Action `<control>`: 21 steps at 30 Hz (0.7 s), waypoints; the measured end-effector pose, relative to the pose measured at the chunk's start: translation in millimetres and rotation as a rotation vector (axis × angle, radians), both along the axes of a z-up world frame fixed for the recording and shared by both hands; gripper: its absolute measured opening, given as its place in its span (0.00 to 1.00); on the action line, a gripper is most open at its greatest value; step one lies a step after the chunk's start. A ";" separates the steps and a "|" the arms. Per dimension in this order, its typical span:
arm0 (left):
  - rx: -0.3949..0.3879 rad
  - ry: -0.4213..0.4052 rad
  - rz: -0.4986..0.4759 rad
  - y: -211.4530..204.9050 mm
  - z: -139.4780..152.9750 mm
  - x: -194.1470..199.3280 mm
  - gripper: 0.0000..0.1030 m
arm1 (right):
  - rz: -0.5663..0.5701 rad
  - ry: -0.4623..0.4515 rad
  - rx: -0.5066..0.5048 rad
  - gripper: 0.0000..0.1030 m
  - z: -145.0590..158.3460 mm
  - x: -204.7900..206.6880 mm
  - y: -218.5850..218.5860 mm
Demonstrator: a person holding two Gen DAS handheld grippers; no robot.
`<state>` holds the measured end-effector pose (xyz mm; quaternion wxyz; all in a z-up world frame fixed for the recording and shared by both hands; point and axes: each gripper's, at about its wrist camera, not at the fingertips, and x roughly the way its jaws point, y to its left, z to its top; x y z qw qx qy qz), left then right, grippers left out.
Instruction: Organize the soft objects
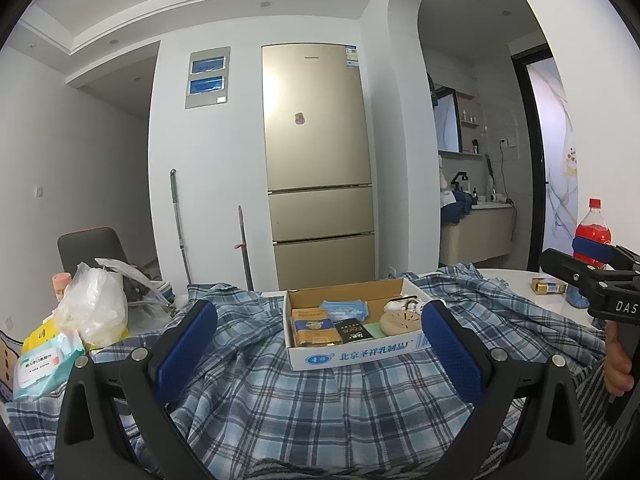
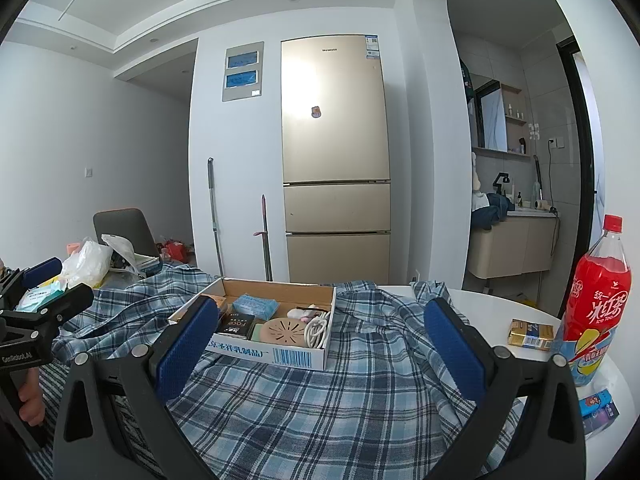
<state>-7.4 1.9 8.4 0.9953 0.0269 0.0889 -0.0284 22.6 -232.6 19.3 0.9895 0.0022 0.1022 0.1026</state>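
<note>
1. Our left gripper [image 1: 320,344] hangs above the plaid shirt [image 1: 304,408] with its blue pads [image 1: 186,350] spread wide and nothing between them.
2. Our right gripper [image 2: 322,344] is just as wide and just as empty, held over the same shirt [image 2: 320,408].
3. Each gripper shows in the other's view: the right one [image 1: 592,276] at the left view's right edge, the left one [image 2: 44,292] at the right view's left edge, each with a hand [image 1: 618,364] on its grip.
4. The shirt, crumpled and spread over the table [image 2: 500,308], lies directly below and ahead of both grippers.
5. Straight ahead of the left gripper, a shallow cardboard box [image 1: 352,356] sits on the shirt; from the right gripper it is ahead and slightly left [image 2: 280,354].
6. Inside the box we see a blue pack [image 2: 256,304], a black box [image 2: 238,325], a round tan disc [image 2: 285,333] and a white cable [image 2: 318,330].
7. To the right of the right gripper stand a red drink bottle [image 2: 596,304] and a small gold pack [image 2: 530,334] on bare table.
8. To the left of the left gripper are a white plastic bag [image 1: 94,304] and a pack of wipes [image 1: 46,364].
9. Beyond the table, a gold fridge [image 1: 318,160] stands against the wall.
</note>
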 end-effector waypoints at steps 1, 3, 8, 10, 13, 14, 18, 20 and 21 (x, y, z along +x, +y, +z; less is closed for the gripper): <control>-0.001 0.002 0.003 0.8 0.2 0.2 1.00 | 0.000 -0.001 -0.001 1.00 0.2 -0.4 -0.3; -0.001 0.003 0.005 0.7 0.4 0.1 1.00 | 0.000 -0.001 -0.001 1.00 0.2 -0.4 -0.2; -0.002 0.008 0.006 1.0 0.0 0.8 1.00 | 0.001 -0.006 -0.007 1.00 1.8 -1.9 0.0; -0.008 0.015 0.010 2.5 0.2 2.0 1.00 | 0.003 -0.009 -0.009 1.00 3.1 -2.8 -0.6; -0.019 0.014 0.016 4.9 0.6 1.0 1.00 | 0.002 -0.008 -0.008 1.00 2.9 -2.7 -0.4; -0.021 0.013 0.017 5.4 0.7 0.7 1.00 | 0.003 -0.008 -0.008 1.00 2.7 -2.7 -0.4; -0.019 0.014 0.018 5.6 0.8 0.7 1.00 | 0.002 -0.009 -0.009 1.00 3.8 -3.3 -1.1; -0.020 0.013 0.019 6.4 0.9 0.6 1.00 | -0.001 -0.009 -0.009 1.00 4.8 -3.5 -2.0; -0.021 0.015 0.018 6.4 0.8 1.0 1.00 | -0.007 -0.007 -0.012 1.00 5.5 -3.4 -2.7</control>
